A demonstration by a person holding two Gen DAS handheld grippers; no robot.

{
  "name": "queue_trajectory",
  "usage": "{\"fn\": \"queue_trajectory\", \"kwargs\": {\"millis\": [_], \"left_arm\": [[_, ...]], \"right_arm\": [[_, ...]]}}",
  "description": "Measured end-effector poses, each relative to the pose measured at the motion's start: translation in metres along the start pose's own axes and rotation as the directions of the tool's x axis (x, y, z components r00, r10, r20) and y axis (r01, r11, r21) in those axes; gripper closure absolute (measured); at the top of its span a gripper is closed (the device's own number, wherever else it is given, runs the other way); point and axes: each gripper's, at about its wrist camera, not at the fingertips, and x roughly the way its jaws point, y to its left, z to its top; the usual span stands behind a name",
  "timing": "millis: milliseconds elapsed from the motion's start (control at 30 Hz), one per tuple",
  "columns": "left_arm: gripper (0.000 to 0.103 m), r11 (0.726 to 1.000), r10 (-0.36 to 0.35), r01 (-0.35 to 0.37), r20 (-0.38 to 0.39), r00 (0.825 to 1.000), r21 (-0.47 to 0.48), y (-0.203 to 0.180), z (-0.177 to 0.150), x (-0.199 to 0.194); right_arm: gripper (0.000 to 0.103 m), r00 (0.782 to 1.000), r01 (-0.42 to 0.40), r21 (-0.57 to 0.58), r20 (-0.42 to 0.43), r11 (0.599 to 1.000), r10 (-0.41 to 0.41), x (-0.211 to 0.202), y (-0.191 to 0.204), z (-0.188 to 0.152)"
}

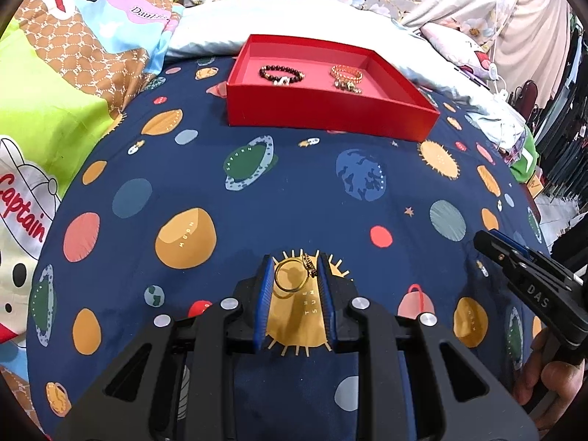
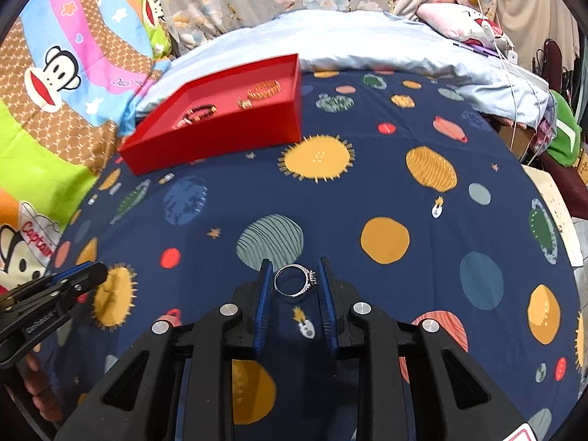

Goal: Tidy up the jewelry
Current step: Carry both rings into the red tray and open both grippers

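Observation:
My left gripper (image 1: 295, 275) is shut on a gold ring (image 1: 290, 278), its blue pads pressing both sides of the band. A silver ring (image 2: 295, 280) with a stone setting sits clamped between the pads of my right gripper (image 2: 295, 277). Both hover low over the navy planet-print bedsheet (image 1: 257, 213). The open red box (image 1: 332, 110) lies farther back and holds a dark bead bracelet (image 1: 282, 72) and an orange bead bracelet (image 1: 346, 72). The right wrist view shows the box (image 2: 220, 136) at upper left and the left gripper's tip (image 2: 86, 275) at the left edge.
Cartoon-print quilts (image 1: 55, 92) pile up on the left, a pale blue pillow (image 2: 367, 44) behind the box. A white cable (image 2: 511, 73) and clutter sit at the bed's right edge. A hand (image 1: 551, 378) grips the right tool.

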Motion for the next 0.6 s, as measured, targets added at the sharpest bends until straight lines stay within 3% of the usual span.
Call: {"fn": "queue_trajectory", "kwargs": {"millis": [300, 600], "left_arm": [[0.080, 1.000, -0.025, 0.026, 0.068, 0.997, -0.010, 0.005, 0.030, -0.027], [0.080, 0.999, -0.016, 0.008, 0.203, 0.979, 0.042, -0.004, 0.103, -0.047]], "right_arm": [[0.080, 0.992, -0.092, -0.034, 0.084, 0.995, 0.094, -0.043, 0.019, 0.033], [0.080, 0.972, -0.157, -0.109, 0.157, 0.982, 0.173, -0.051, 0.041, 0.100]]}}
